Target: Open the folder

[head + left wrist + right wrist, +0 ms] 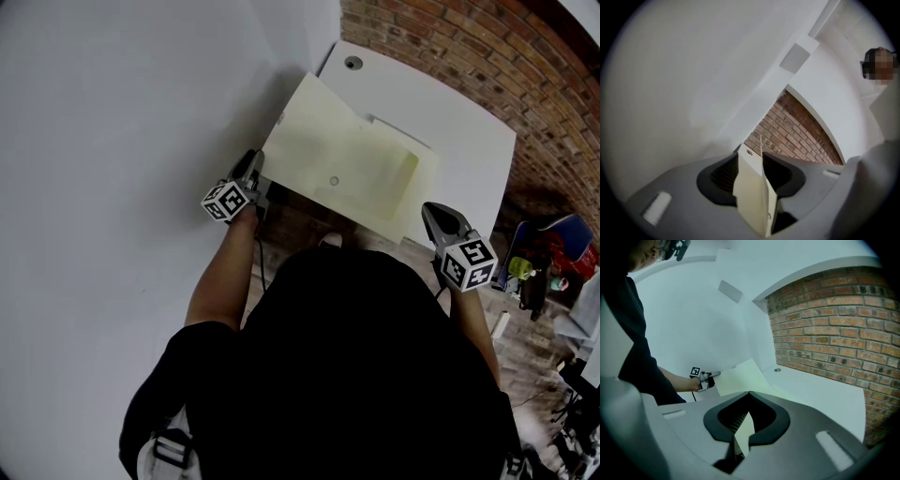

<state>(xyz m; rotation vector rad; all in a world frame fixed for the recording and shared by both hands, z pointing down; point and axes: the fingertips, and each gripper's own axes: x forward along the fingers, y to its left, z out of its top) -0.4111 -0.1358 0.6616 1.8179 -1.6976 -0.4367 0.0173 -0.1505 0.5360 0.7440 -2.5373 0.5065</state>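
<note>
Standing at a white surface (450, 122), a person clamps the left tongs (256, 167) on the left edge of a pale yellow folder (347, 159) lying there, the right tongs (427, 212) pinching its near-right corner.

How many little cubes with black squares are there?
2 marker cubes. One is on the left tongs at the folder's left edge; the other on the right tongs at its near right corner.

- Beyond the folder (347, 169): bare table (469, 131), where I have room to pass.
- Left of the folder: white wall (112, 141), close, blocking.
- Far right of the folder: brick wall (450, 47).
</note>
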